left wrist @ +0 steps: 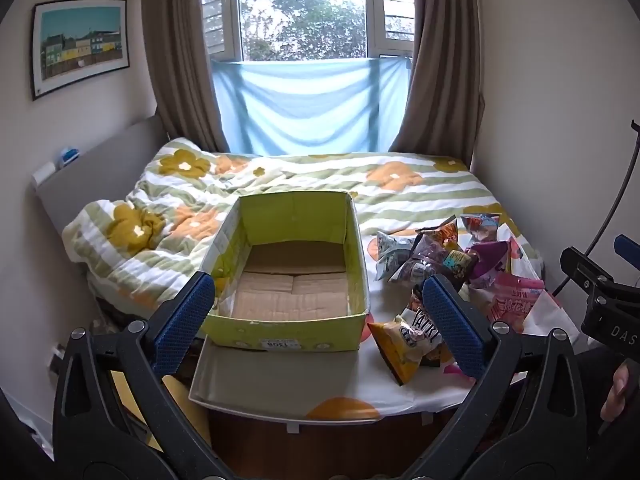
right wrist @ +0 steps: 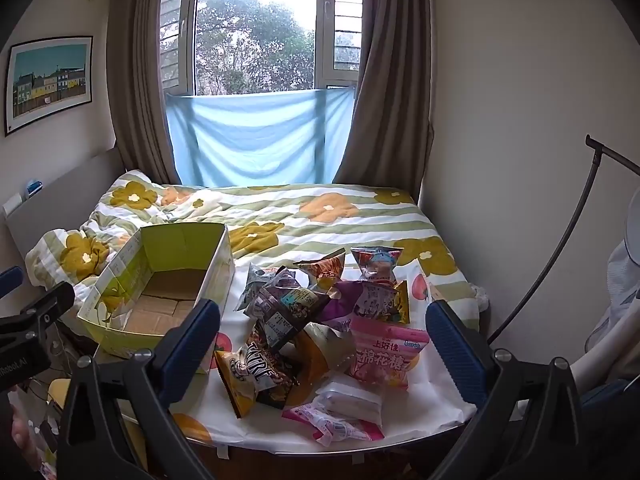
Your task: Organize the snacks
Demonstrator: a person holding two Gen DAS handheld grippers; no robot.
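Observation:
An open, empty yellow-green cardboard box (left wrist: 288, 326) (right wrist: 116, 334) stands on the near part of the bed. A pile of snack bags (left wrist: 448, 264) (right wrist: 320, 312) lies to its right: a yellow-black chips bag (left wrist: 404, 344) (right wrist: 252, 376), a pink marshmallow bag (left wrist: 516, 300) (right wrist: 384, 354), a dark purple bag (right wrist: 288, 308), and a white-pink packet (right wrist: 340, 412) nearest. My left gripper (left wrist: 320, 320) is open and empty, held before the box. My right gripper (right wrist: 324, 344) is open and empty, held before the pile.
The bed (left wrist: 420, 196) with a flowered striped quilt fills the room between the walls. A white tray edge (left wrist: 240, 396) juts under the box. A curtained window (left wrist: 304, 12) is behind. A black lamp stand (right wrist: 560, 248) is at the right.

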